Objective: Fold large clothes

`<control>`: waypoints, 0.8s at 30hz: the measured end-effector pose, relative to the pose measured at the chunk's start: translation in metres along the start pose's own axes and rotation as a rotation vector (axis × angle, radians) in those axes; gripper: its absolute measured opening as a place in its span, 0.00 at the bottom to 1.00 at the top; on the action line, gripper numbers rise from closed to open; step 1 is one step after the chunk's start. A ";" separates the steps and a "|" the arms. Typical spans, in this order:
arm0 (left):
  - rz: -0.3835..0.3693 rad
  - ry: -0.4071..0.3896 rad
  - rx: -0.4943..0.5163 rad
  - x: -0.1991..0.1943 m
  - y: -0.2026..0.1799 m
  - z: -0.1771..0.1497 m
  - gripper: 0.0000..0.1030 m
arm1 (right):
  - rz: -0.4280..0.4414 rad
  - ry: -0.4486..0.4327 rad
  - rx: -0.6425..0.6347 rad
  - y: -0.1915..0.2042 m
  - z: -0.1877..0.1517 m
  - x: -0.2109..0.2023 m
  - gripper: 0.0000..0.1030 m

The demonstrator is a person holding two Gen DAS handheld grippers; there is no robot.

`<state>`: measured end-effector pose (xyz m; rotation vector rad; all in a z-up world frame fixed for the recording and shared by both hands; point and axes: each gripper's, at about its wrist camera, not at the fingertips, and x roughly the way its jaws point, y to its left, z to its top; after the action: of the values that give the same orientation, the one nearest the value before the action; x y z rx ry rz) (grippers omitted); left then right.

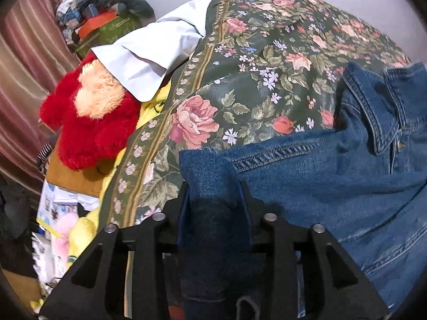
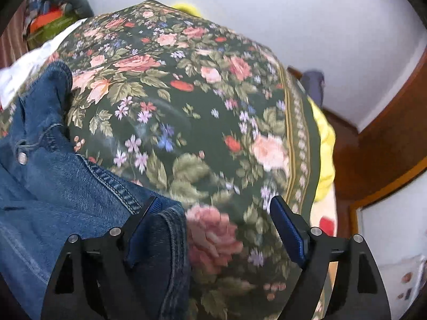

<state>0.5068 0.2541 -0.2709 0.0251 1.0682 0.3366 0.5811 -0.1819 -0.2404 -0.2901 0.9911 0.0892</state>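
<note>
Floral bedspread (image 1: 267, 61) under denim jacket (image 1: 333, 176), collar toward far edge, left gripper (image 1: 216, 189) clamped on its fold, right gripper (image 2: 216, 213) spread wide, hem against one finger.

jacket (image 1: 333, 176) lies on bedspread (image 1: 240, 80), at its near edge | shirt (image 1: 154, 53) on bedspread's far-left edge | plush toy (image 1: 90, 122) left of bedspread, partly under shirt | boxes (image 1: 98, 26) behind plush toy
</note>
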 end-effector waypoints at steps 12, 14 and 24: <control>-0.106 -0.123 -0.011 -0.112 0.013 -0.017 0.42 | 0.123 -0.117 -0.026 0.000 -0.024 -0.128 0.80; -0.123 -0.163 -0.004 -0.139 0.014 -0.023 0.48 | 0.160 -0.140 -0.019 0.001 -0.031 -0.159 0.81; -0.190 -0.270 -0.013 -0.234 0.025 -0.082 0.84 | 0.320 -0.163 0.058 0.005 -0.087 -0.258 0.97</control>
<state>0.3271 0.2005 -0.1064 -0.0412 0.7934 0.1621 0.3683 -0.1863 -0.0701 -0.0674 0.8692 0.3690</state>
